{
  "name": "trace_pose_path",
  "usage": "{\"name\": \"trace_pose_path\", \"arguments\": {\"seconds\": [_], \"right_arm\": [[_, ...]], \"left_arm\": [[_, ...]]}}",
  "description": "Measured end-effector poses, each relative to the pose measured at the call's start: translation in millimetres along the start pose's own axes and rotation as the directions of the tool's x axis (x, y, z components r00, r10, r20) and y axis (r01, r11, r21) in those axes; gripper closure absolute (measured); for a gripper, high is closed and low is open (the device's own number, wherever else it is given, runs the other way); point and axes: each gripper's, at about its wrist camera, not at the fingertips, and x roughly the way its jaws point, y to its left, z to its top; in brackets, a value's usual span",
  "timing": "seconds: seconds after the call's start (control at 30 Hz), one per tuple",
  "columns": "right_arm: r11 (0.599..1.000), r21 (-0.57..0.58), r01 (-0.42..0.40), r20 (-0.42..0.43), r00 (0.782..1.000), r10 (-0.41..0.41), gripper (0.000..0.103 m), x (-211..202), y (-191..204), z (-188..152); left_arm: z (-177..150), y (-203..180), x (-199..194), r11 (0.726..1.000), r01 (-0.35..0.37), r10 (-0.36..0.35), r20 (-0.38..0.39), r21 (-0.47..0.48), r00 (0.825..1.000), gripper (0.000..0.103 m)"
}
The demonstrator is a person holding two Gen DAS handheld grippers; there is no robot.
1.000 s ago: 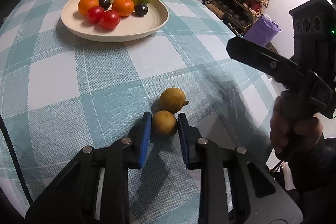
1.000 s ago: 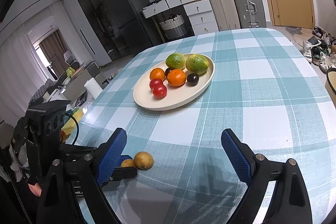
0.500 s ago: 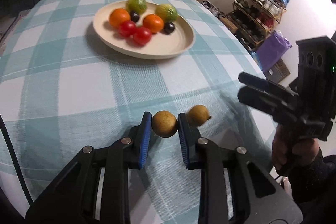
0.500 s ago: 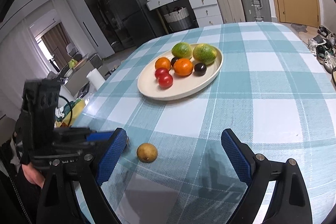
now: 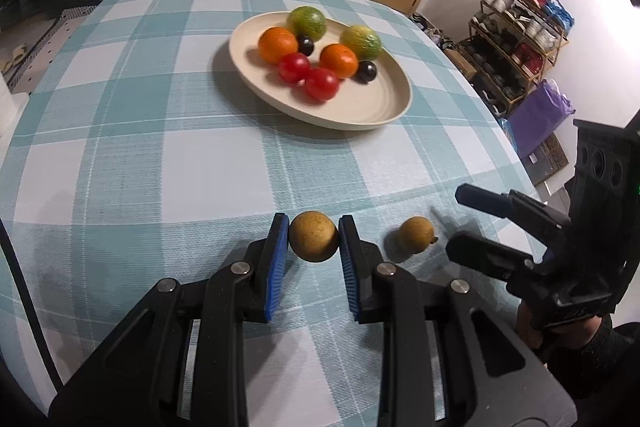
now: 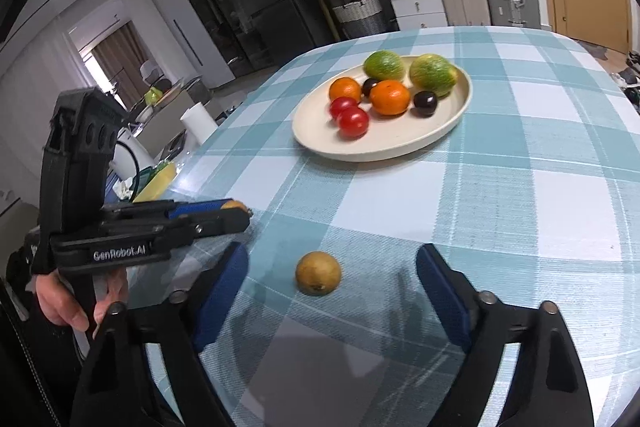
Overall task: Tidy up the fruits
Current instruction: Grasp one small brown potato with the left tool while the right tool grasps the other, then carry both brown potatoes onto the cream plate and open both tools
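Left gripper: its two blue-padded fingers are clamped on one round, matte, tan-brown fruit, held clear of the counter. In the right wrist view only a sliver of this fruit shows at the finger ends. Right gripper: its two fingers stand wide apart, with a second tan-brown fruit lying on the checked teal-and-white cloth between and just ahead of them. Beyond both pairs of fingers, well apart from them, sits one shallow, oval, cream plate carrying eight smooth, round fruits: two mottled green, two orange, two glossy red, and two small dark ones. The red pair is slightly blurred in the left wrist view. The counter's near edge is cut off by the gripper bodies.
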Motion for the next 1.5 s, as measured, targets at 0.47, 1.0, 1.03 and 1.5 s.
{"name": "trace_pose_path", "arguments": {"seconds": [0.47, 1.0, 1.03, 1.5], "right_arm": [[0.997, -0.070, 0.015, -0.078, 0.997, -0.021, 0.074, 23, 14, -6], [0.999, -0.046, 0.011, 0.033, 0.999, -0.010, 0.075, 9, 2, 21], [0.999, -0.047, 0.010, 0.039, 0.999, -0.008, 0.075, 9, 1, 25], [0.999, -0.023, 0.023, 0.093, 0.995, -0.021, 0.075, 20, -23, 73]], "left_arm": [[4, 11, -2, 0.999, 0.017, -0.017, 0.003, -0.044, 1.000, 0.080], [46, 14, 4, 0.998, 0.021, -0.018, 0.050, -0.060, 0.999, 0.080], [49, 14, 5, 0.998, 0.022, -0.019, 0.054, -0.062, 0.998, 0.080], [101, -11, 36, 0.996, 0.082, -0.081, 0.043, -0.031, 0.996, 0.080]]}}
